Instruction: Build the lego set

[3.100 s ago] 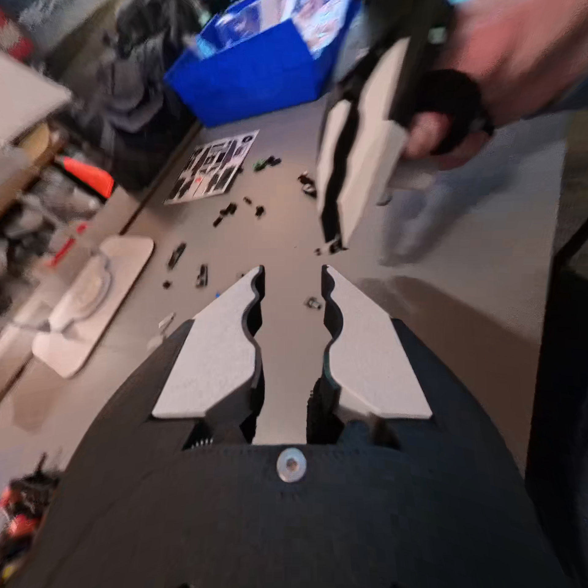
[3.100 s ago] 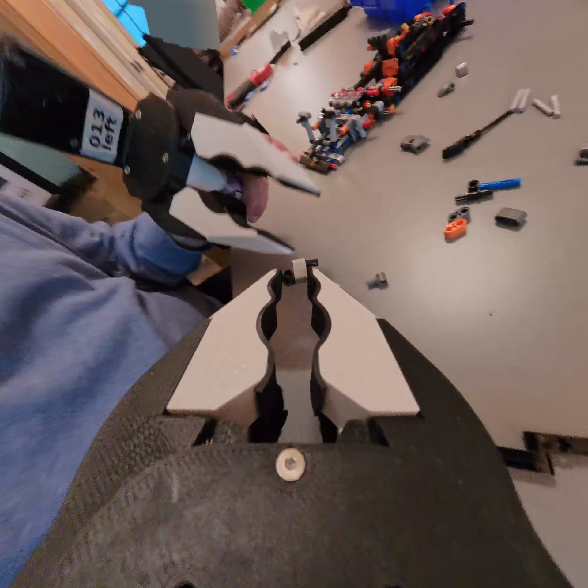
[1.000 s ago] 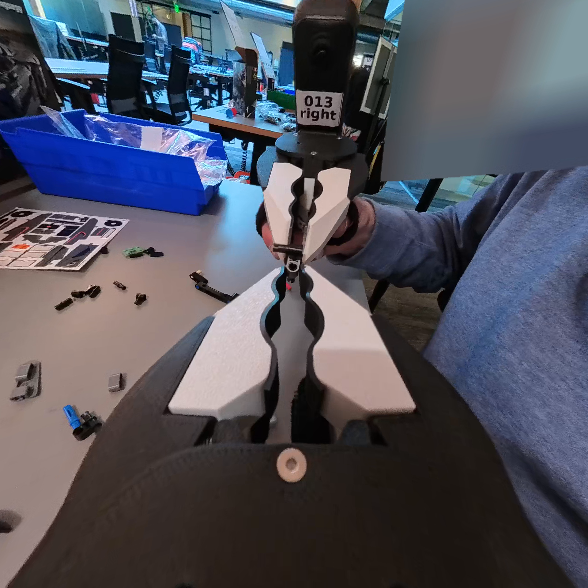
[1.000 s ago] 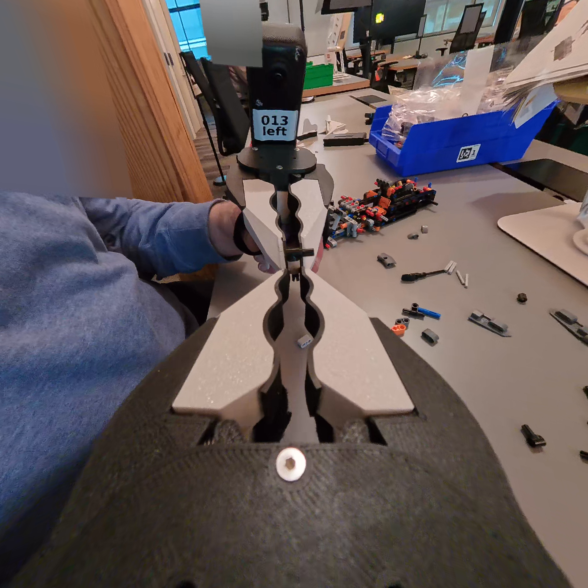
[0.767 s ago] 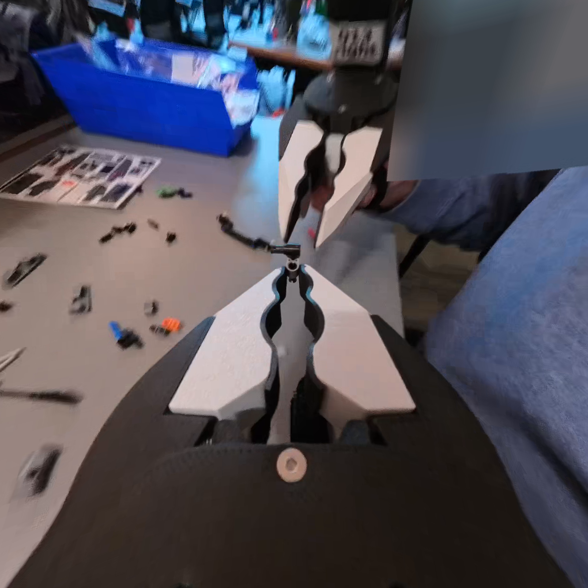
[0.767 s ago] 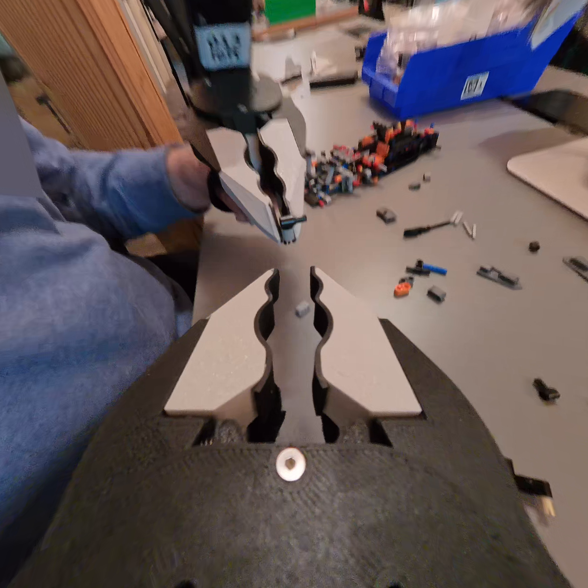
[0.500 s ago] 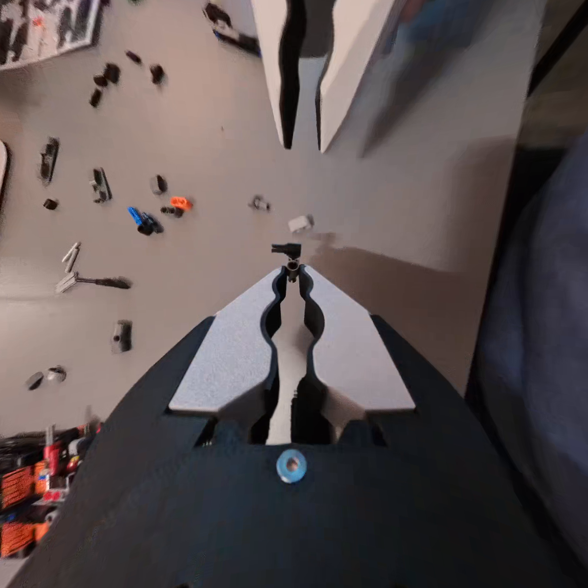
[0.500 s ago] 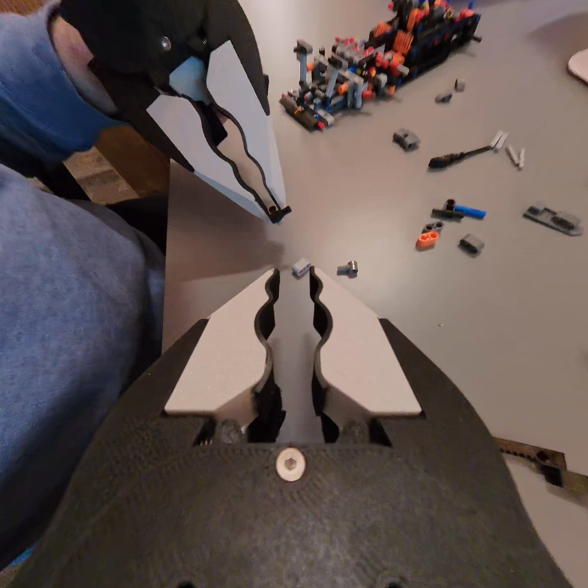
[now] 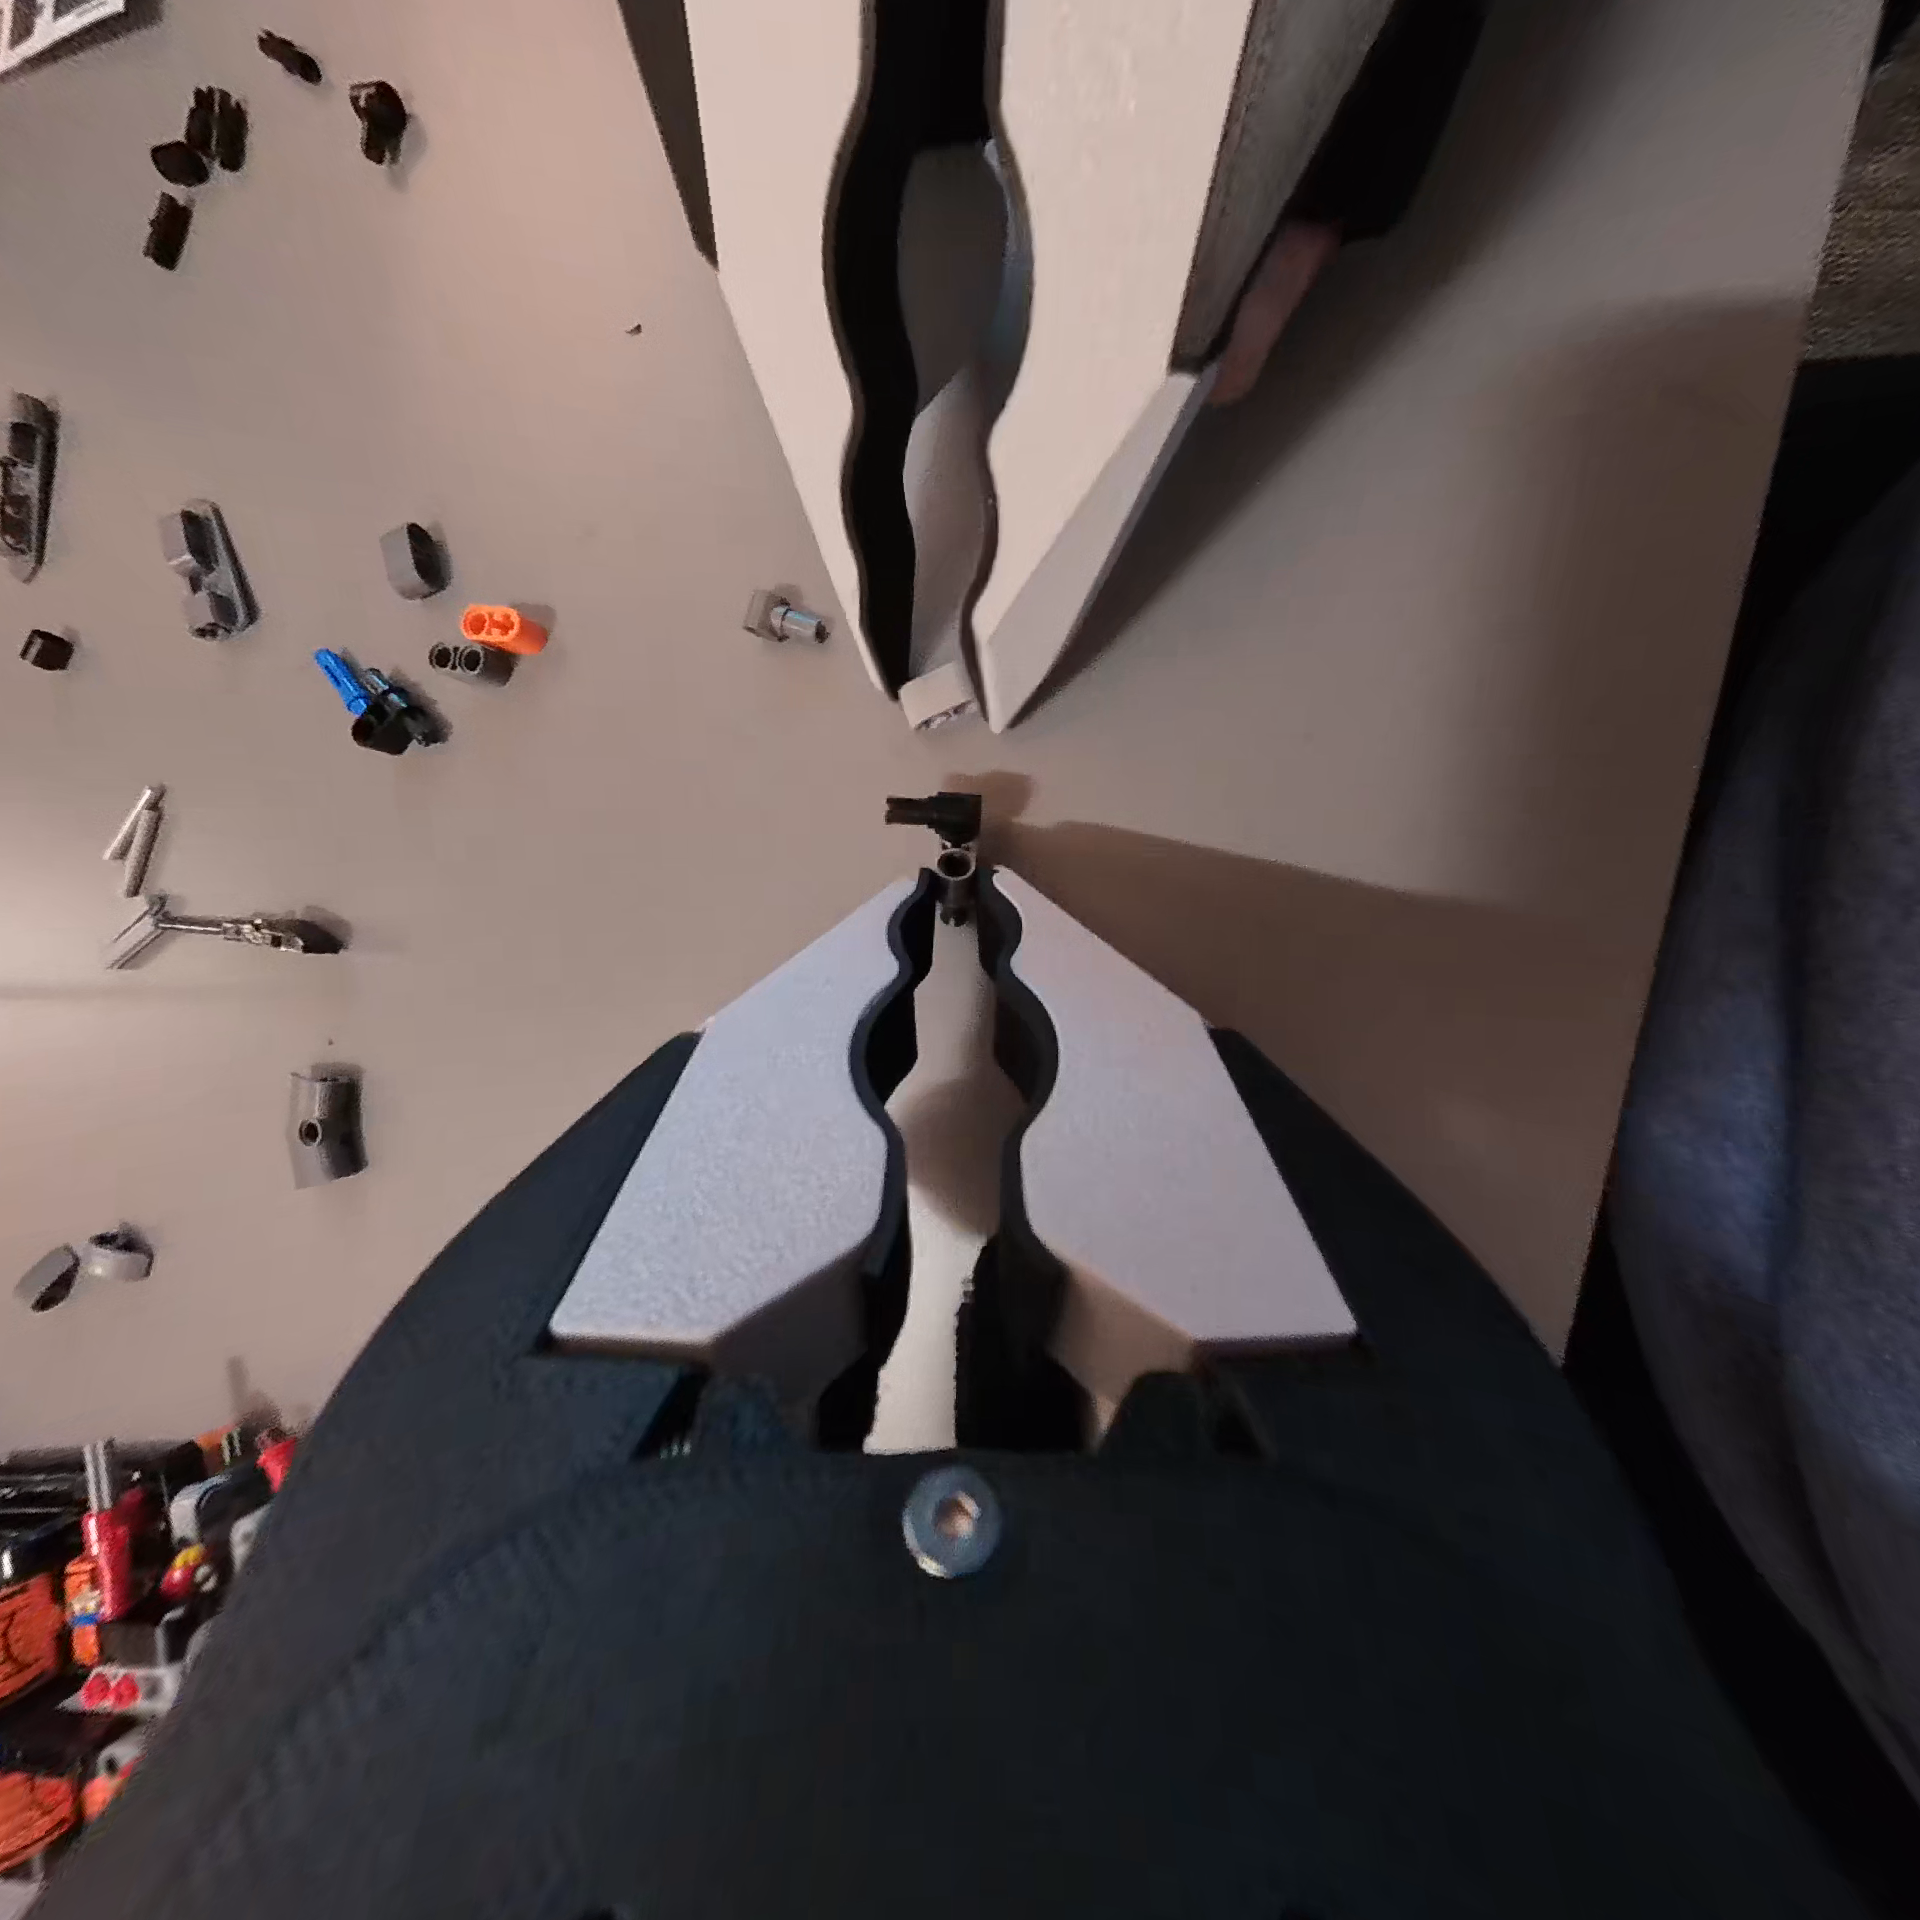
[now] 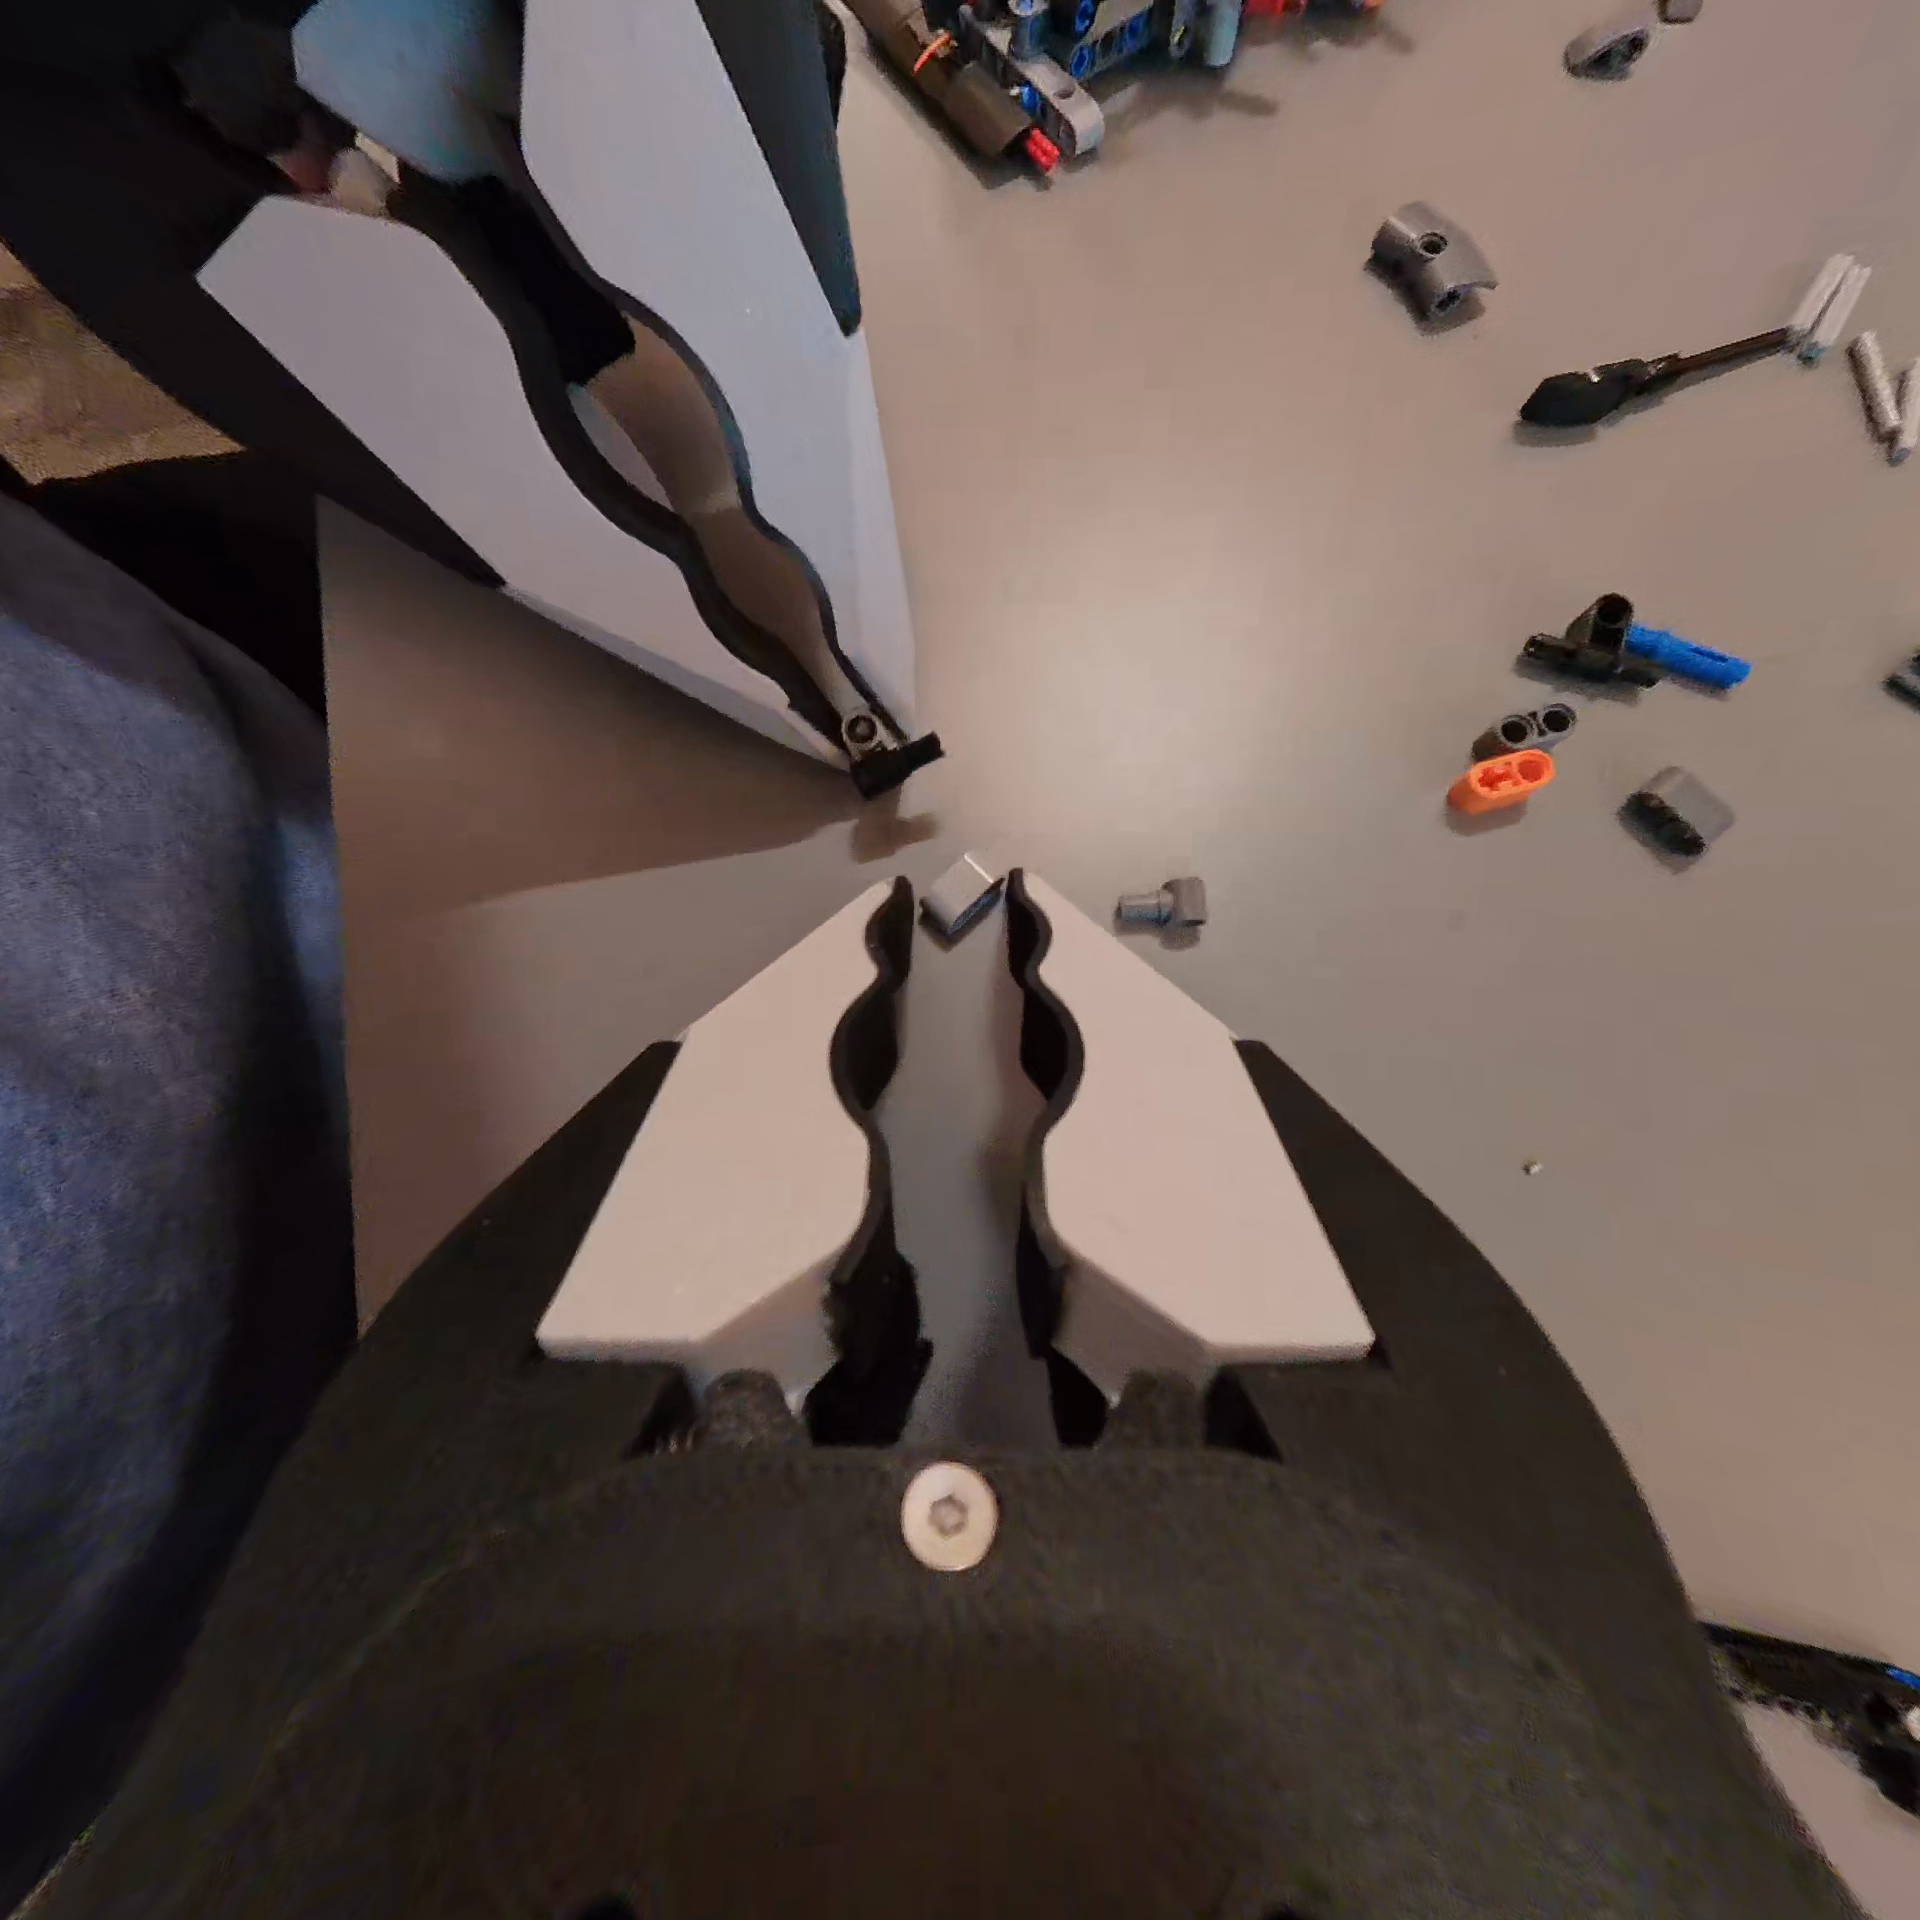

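My left gripper is shut on a small black connector with a black pin piece joined across its end, held just above the grey table. It also shows in the right wrist view, tilted down from the upper left. My right gripper is open, tips down at the table on either side of a small light grey brick. In the left wrist view the right gripper points down from the top with the grey brick between its tips.
A half-built model lies far across the table and shows at the lower left of the left wrist view. Loose parts lie nearby: a grey pin connector, an orange piece, a blue pin, a black rod. A blue sleeve borders the table edge. My two grippers' fingertips are within a few centimetres of each other. My right gripper's tips are some 15 cm from the black rod. Seen from the left wrist view as well.
The grippers met tip to tip in the air, then the right one opened and let go. Both dropped to the table; the right now straddles the grey brick.
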### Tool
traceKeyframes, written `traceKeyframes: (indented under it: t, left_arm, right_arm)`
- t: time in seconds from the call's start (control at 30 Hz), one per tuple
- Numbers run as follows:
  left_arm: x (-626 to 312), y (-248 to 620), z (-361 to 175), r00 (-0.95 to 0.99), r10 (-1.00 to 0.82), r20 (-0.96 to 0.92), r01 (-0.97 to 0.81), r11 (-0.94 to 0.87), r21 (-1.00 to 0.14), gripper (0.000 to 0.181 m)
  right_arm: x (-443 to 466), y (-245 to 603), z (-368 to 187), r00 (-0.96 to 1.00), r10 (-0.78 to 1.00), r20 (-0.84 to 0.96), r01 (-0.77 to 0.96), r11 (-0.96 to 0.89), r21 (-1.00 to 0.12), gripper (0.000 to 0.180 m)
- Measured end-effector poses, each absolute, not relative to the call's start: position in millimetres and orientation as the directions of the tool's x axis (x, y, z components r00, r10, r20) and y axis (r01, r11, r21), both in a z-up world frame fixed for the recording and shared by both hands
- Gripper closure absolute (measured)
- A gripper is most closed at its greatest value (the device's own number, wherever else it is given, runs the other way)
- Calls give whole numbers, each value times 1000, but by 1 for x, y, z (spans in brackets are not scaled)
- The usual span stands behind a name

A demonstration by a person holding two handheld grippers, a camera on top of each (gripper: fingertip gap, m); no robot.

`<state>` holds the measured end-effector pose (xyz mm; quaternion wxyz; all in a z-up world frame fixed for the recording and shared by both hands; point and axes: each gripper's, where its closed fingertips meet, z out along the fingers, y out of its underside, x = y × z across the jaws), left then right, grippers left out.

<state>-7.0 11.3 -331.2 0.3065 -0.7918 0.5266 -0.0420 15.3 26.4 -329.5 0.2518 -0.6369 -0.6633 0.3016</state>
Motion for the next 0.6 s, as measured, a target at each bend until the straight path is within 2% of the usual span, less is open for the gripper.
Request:
traceKeyframes:
  t: [0.3, 0.37, 0.47, 0.6]
  left_arm:
    - [-4, 20, -328, 489, -837, -246, -756, -266, -597, 176]
    - [-2, 22, -324, 506, -833, -225, -730, -274, -626, 176]
    - [6, 26, -310, 562, -822, -92, -597, -326, -733, 176]
    - [15, 34, -279, 581, -793, 181, -321, -428, -845, 176]
  right_arm:
    - [17, 28, -328, -69, 995, -74, 674, -8, -738, 166]
    - [19, 29, -328, -66, 995, -78, 677, -12, -736, 158]
    - [21, 31, -314, -64, 994, -86, 628, -26, -778, 147]
    - [22, 33, -273, -82, 991, -105, 484, -52, -874, 155]
